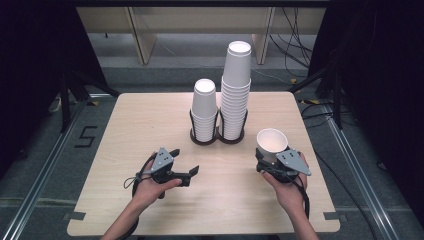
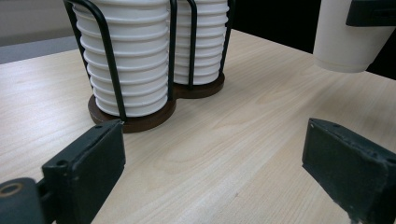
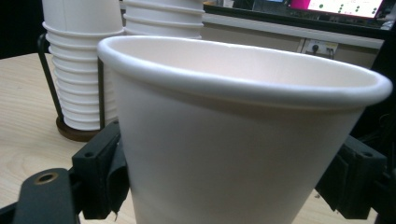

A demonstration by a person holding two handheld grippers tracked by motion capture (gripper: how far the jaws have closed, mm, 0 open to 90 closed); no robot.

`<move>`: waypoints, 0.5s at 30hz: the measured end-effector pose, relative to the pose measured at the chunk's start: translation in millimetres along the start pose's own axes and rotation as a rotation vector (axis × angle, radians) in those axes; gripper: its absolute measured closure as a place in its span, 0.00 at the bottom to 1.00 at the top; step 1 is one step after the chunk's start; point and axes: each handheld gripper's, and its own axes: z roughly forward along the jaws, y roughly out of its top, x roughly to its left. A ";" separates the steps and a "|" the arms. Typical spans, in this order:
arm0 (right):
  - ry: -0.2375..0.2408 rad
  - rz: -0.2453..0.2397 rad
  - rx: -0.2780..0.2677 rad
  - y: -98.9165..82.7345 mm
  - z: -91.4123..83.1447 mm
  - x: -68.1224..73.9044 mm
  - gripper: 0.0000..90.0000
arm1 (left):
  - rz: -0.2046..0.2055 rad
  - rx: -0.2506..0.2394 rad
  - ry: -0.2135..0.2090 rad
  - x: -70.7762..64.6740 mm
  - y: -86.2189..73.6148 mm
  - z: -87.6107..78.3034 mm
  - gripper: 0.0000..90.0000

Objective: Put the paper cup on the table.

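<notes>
A person is holding two tools over a wooden counter [image 1: 150,125]. The right tool [image 1: 272,162] is gripping a single white paper cup [image 1: 271,144], mouth up, at the counter's right side. The left tool [image 1: 186,167] is hovering with jaws spread and nothing between them. Two cup stacks, the short stack [image 1: 204,110] and the tall stack [image 1: 235,90], are standing side by side in a black wire holder [image 1: 218,135] mid-counter.

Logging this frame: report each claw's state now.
Left claw: open, holding nothing.
Right claw: closed on a paper cup.
</notes>
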 end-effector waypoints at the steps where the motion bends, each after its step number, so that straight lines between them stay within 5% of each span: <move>1: -0.003 -0.003 0.005 -0.7 -0.6 -1.3 0.19 | 0.000 0.000 0.000 -0.1 -0.2 0.1 0.07; 12: -0.030 0.016 0.024 -11.6 -6.9 -9.7 0.18 | 0.001 0.005 0.001 -0.6 -1.3 1.0 0.07; 15: -0.044 -0.021 0.023 -14.7 -8.0 -14.3 0.18 | -0.002 0.008 -0.002 -1.1 -1.7 1.1 0.07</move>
